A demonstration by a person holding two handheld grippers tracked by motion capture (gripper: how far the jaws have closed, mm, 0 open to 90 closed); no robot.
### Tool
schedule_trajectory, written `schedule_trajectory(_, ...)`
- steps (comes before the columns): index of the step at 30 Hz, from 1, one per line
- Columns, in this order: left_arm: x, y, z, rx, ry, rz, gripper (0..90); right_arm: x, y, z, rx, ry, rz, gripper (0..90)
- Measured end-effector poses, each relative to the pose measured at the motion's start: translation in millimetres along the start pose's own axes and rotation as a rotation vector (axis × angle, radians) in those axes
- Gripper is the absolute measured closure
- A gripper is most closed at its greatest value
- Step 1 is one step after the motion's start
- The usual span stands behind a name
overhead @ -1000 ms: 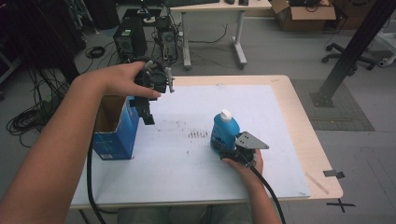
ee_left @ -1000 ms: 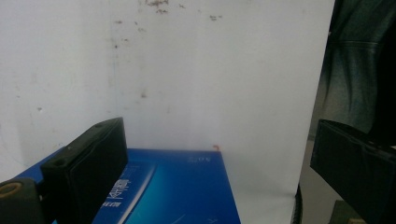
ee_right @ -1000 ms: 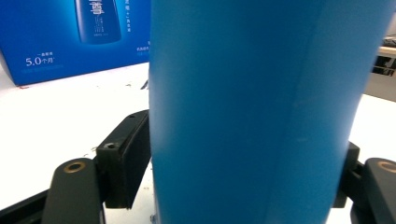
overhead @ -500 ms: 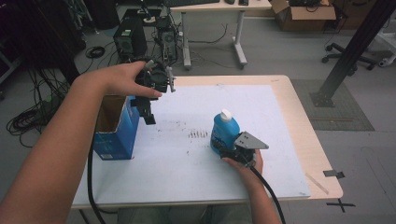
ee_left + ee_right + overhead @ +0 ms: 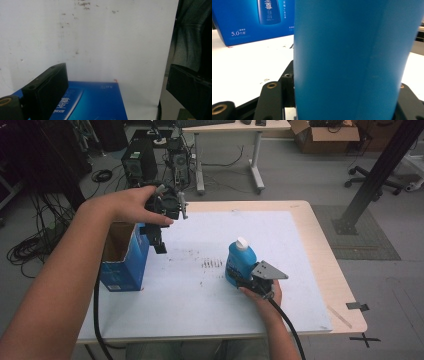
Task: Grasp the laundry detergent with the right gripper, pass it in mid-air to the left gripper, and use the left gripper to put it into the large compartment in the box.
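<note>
A blue bottle [image 5: 239, 262] with a white cap stands upright on the white sheet [image 5: 210, 290], right of the middle. My right gripper [image 5: 240, 279] is shut on its lower body; up close the bottle [image 5: 352, 57] stands tight between the jaws. A blue cardboard box [image 5: 122, 257] stands open-topped at the sheet's left edge. My left gripper [image 5: 159, 240] hangs in the air beside the box's right wall, pointing down, open and holding nothing. Its own view looks down on the box [image 5: 92, 102] and the sheet [image 5: 112, 42].
The sheet covers a wooden table [image 5: 345, 315] and carries dark smudges [image 5: 212, 264] near its middle. The box's printed side [image 5: 254, 20] faces the bottle. Beyond the table stand computer cases [image 5: 140, 162], cables, another desk and a black post [image 5: 372, 180].
</note>
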State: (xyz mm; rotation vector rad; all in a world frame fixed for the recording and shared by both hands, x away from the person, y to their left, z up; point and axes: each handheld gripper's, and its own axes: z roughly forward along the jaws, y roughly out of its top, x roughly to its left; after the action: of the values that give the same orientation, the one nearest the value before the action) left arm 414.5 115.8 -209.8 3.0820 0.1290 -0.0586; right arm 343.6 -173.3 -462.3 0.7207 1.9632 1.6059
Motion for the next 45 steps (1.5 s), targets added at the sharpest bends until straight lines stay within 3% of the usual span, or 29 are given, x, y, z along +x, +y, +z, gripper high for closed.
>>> schedule_trajectory(12,-0.4,-2.2,-3.1,-0.012,0.007,-0.007,4.3,0.7,8.8,-2.4,0.01,0.023,-0.012,45.6)
schedule_trajectory(20,-1.2,-0.4,-5.3,-0.013,0.007,-0.008,4.3,1.9,37.3,-8.4,-0.002,0.067,-0.042,45.6)
schedule_trajectory(26,-2.8,1.3,-10.6,-0.01,0.011,-0.003,4.3,-3.7,52.7,-11.8,0.03,0.101,-0.066,45.7)
schedule_trajectory(32,-5.0,2.5,-14.5,-0.019,0.011,0.003,4.2,-16.7,65.6,-16.8,0.026,0.175,-0.036,45.8)
schedule_trajectory(33,-5.6,2.9,-14.8,-0.023,0.008,0.007,4.3,-22.5,69.4,-18.8,0.015,0.208,-0.023,45.8)
schedule_trajectory(35,-6.8,3.9,-16.3,-0.026,0.006,0.014,4.3,-25.2,71.3,-19.7,0.013,0.222,-0.022,45.8)
schedule_trajectory(37,-8.1,4.8,-17.7,-0.029,0.005,0.017,4.2,-31.1,76.2,-22.6,0.002,0.265,-0.014,45.7)
schedule_trajectory(45,-13.8,11.0,-23.4,-0.039,0.005,0.026,4.2,-34.6,92.2,-28.3,-0.015,0.366,-0.041,45.7)
